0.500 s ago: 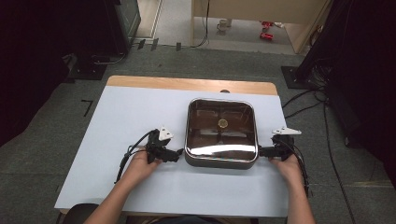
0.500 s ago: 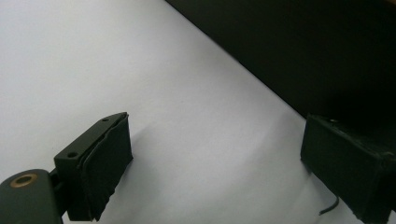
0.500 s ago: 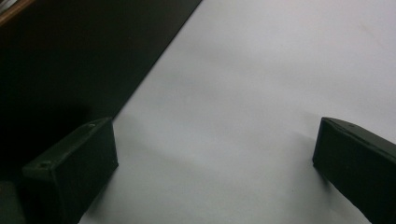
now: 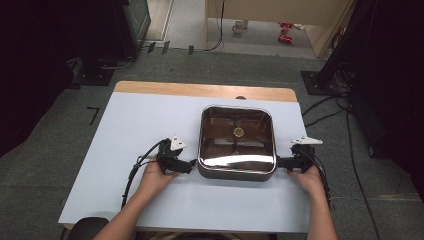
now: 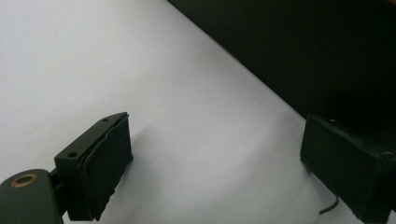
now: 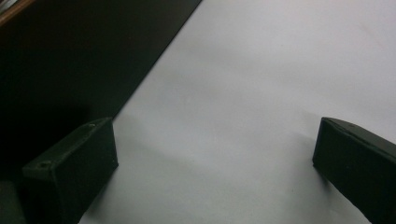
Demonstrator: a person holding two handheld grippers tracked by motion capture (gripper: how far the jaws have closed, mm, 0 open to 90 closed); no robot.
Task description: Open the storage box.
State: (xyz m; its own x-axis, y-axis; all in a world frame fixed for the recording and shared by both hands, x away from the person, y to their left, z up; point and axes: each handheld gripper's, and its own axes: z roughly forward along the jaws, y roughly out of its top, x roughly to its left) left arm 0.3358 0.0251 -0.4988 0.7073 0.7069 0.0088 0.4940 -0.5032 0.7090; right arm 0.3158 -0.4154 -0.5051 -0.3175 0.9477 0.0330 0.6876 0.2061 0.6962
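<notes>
A square dark pan with a shiny glass lid [image 4: 237, 142] sits on the white tabletop [image 4: 125, 125], right of the middle. My left gripper [image 4: 192, 165] lies low at the pan's left side and points at its wall. My right gripper [image 4: 279, 162] lies at the pan's right side, pointing inward. In the left gripper view the gripper [image 5: 217, 140] stands open over bare white surface, the pan's dark wall [image 5: 303, 46] just ahead. In the right gripper view the gripper [image 6: 215, 135] is likewise open and holds nothing, with the dark wall [image 6: 70, 56] at upper left.
A wooden strip [image 4: 200, 90] runs along the table's far edge. Dark stands and cables [image 4: 330, 110] sit on the grey floor around the table. A person's forearms come in from the bottom. White surface stretches left of the pan.
</notes>
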